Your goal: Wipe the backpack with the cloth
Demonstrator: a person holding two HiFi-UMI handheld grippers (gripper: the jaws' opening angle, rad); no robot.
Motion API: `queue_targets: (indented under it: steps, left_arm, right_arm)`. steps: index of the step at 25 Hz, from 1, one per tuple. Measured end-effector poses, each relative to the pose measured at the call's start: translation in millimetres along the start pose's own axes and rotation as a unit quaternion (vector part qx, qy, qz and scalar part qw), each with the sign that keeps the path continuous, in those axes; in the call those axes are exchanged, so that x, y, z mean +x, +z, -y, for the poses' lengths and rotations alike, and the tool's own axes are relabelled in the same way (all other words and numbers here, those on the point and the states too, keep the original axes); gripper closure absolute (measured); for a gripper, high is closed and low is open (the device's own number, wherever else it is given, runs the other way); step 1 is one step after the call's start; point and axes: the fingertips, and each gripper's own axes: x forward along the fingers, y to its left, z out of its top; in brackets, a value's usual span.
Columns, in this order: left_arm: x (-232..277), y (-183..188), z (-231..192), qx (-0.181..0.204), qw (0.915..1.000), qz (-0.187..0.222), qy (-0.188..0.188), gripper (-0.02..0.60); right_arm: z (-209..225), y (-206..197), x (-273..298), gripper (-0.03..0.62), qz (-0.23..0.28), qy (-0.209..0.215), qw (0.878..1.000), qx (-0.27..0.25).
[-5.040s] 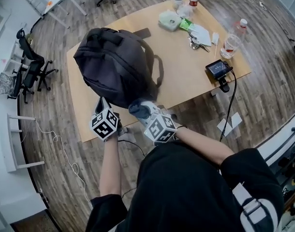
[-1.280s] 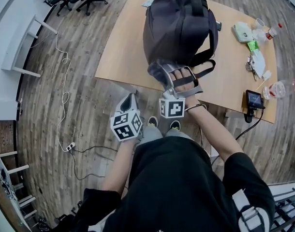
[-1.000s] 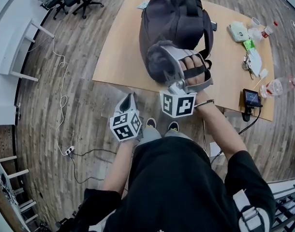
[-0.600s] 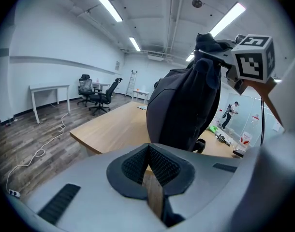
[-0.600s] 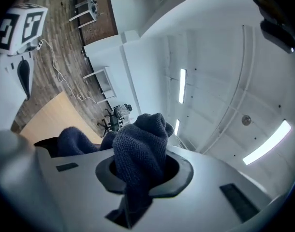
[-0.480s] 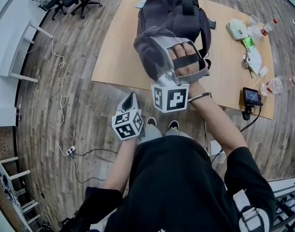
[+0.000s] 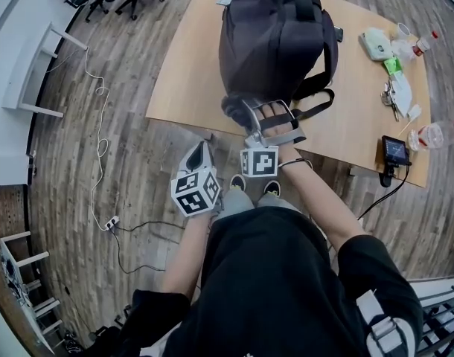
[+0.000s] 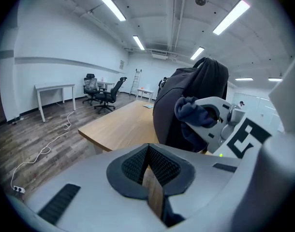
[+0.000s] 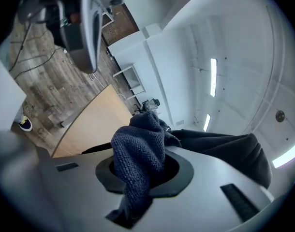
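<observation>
Wooden table carries the dark backpack, upright. My right fingers pinch the blue cloth at its lower near side. My left fingers are closed, empty, idle. Wiping seems under way, much left.

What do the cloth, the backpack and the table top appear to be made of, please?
The cloth: dark blue terry or microfibre, matte; its surface shows knobbly loops.
The backpack: dark, matte woven fabric, probably synthetic; it sags in soft folds.
The table top: pale wood or wood-look laminate, smooth; which of the two I cannot tell.
</observation>
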Motion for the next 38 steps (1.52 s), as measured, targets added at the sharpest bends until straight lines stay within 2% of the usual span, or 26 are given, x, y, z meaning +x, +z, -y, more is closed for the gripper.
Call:
queue_targets:
  steps: [3,6,8,14,16,20,24,26,31,33,36,38]
  left_arm:
    - [-2.2,-5.2,-4.3,-0.001,1.0,-0.005,0.004,0.567]
    - [-4.5,-5.9,-5.0,0.002,1.0,-0.008,0.002,0.567]
    - [-4.7,-3.5,-4.5,0.003,1.0,-0.006,0.0,0.568]
    - [-8.4,0.3,-7.6,0.005,1.0,-0.003,0.001,0.566]
    - [-9.0,0.3,-7.9,0.005,1.0,-0.002,0.002,0.568]
    - [-7.8,-1.9,-3.5,0.008,1.0,-0.005,-0.003,0.568]
    - [-3.4,-2.1,6.1,0.014,0.9998,-0.007,-0.015,0.566]
    - [0.6,-2.8,15.1,0.018,0.9995,-0.008,-0.024,0.568]
    - [10.3,1.3,39.5,0.031,0.9985,-0.006,-0.046,0.568]
    - [13.4,4.5,45.4,0.034,0.9981,-0.004,-0.051,0.566]
    - [16.6,8.2,49.7,0.036,0.9979,-0.002,-0.054,0.566]
    - [17.3,10.0,51.5,0.037,0.9978,0.001,-0.056,0.567]
  right_arm:
    - [-52.3,-5.6,3.7,0.526,-0.019,0.061,0.998,0.0]
    - [-102.8,-11.0,4.5,0.526,-0.034,0.098,0.994,-0.035]
    - [-123.6,-15.4,2.2,0.526,-0.036,0.122,0.992,-0.025]
    - [-137.3,-34.5,-17.5,0.526,-0.02,0.13,0.991,-0.039]
    - [-134.8,-44.2,-24.6,0.526,-0.019,0.118,0.991,-0.052]
    - [-132.9,-74.5,-38.8,0.526,-0.045,0.11,0.991,-0.057]
    - [-105.1,-110.3,-43.4,0.526,-0.091,0.074,0.993,-0.033]
    - [-84.0,-109.3,-45.1,0.526,-0.074,0.055,0.995,-0.03]
    - [-7.8,-84.6,-56.7,0.525,-0.016,-0.04,0.998,-0.046]
    - [32.5,-72.3,-67.0,0.526,0.009,-0.091,0.994,-0.056]
    - [116.1,-52.7,-84.9,0.526,0.041,-0.18,0.981,-0.056]
    - [166.8,-43.4,-89.8,0.526,0.05,-0.21,0.974,-0.061]
